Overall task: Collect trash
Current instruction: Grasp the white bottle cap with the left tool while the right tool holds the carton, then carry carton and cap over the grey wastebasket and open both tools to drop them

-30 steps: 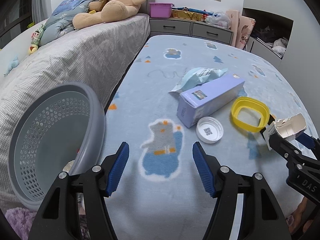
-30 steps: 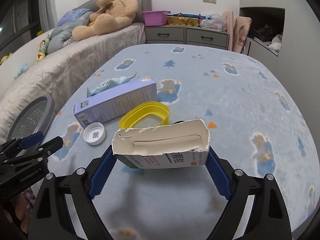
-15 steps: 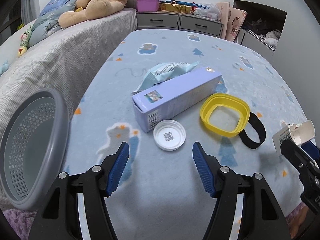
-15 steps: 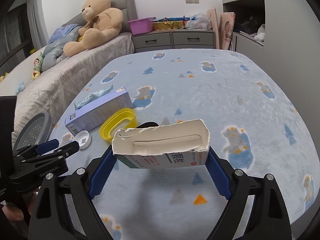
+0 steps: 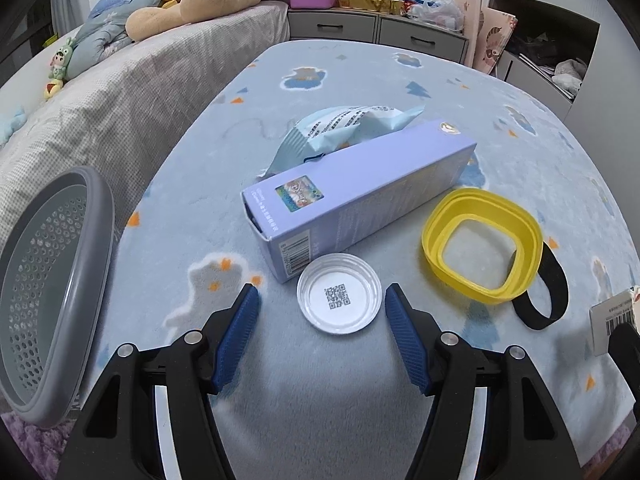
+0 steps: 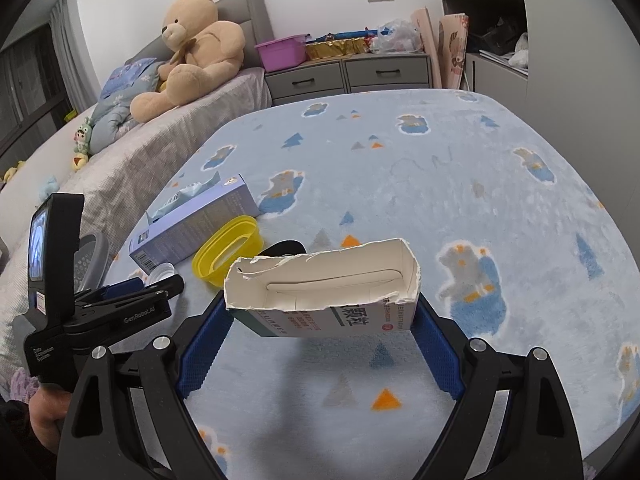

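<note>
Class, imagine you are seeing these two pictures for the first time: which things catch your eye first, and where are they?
The torn white cardboard box, clamped in the right tool above the blue patterned blanket, dominates its view. Ahead of the open left tool lies a round white plastic lid, flanked by a long lilac carton and a yellow plastic ring.

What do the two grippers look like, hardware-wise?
Both match: left gripper and right gripper have black plastic frames with silver screws and blue ribbed pads. The left gripper's side carries white "GenRobot.AI" lettering and a small screen. No cables or sleeves visible.
</note>
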{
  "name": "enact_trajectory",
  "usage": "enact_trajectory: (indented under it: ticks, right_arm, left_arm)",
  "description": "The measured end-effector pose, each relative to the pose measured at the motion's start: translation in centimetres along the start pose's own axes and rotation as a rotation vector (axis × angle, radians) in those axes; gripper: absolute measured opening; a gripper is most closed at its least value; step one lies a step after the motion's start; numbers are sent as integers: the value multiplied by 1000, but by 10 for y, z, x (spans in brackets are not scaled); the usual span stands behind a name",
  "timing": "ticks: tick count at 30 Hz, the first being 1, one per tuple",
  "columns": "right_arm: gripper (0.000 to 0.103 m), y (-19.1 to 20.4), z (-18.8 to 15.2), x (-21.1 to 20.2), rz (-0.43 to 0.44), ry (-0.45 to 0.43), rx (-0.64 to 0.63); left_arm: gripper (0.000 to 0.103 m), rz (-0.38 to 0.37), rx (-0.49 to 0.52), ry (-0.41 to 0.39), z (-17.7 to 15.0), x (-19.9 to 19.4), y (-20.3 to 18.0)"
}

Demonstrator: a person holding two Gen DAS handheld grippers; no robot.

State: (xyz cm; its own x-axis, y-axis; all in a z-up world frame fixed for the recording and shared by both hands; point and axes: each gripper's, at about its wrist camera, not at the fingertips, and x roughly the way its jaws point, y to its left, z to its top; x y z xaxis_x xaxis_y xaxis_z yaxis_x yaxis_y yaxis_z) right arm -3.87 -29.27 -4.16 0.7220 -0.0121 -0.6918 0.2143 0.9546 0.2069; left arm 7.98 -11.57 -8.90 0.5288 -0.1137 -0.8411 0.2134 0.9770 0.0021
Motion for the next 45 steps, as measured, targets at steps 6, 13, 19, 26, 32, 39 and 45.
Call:
enact_trajectory:
  ticks: [6,13,19,26,32,39,45]
  right_arm:
    - [85,-2,-1,1,12,5,4]
    - [85,-3,-1,1,15,5,5]
    - [85,-1,-1,1,15,7,2]
    - [85,11,-2,-3,-5,1,-24]
    - [85,34,0,-14,-24,-20,-61]
    - [85,77,1,-19,10,-22,-97]
    - [85,126,8,-15,68,-18,-140]
  left_arm:
    - [48,12,14,-25,-3,-2,-3]
    - [39,-6,25,-28,-14,-11,-3]
    - [39,-20,42,-24,-27,-25,2]
    - [39,-39,62,-55,-38,-47,14]
    - [39,-22,72,-108,-37,-69,35]
    - [39,18,42,-158,-27,-87,86]
    - [39,66,21,-186,-20,-95,136]
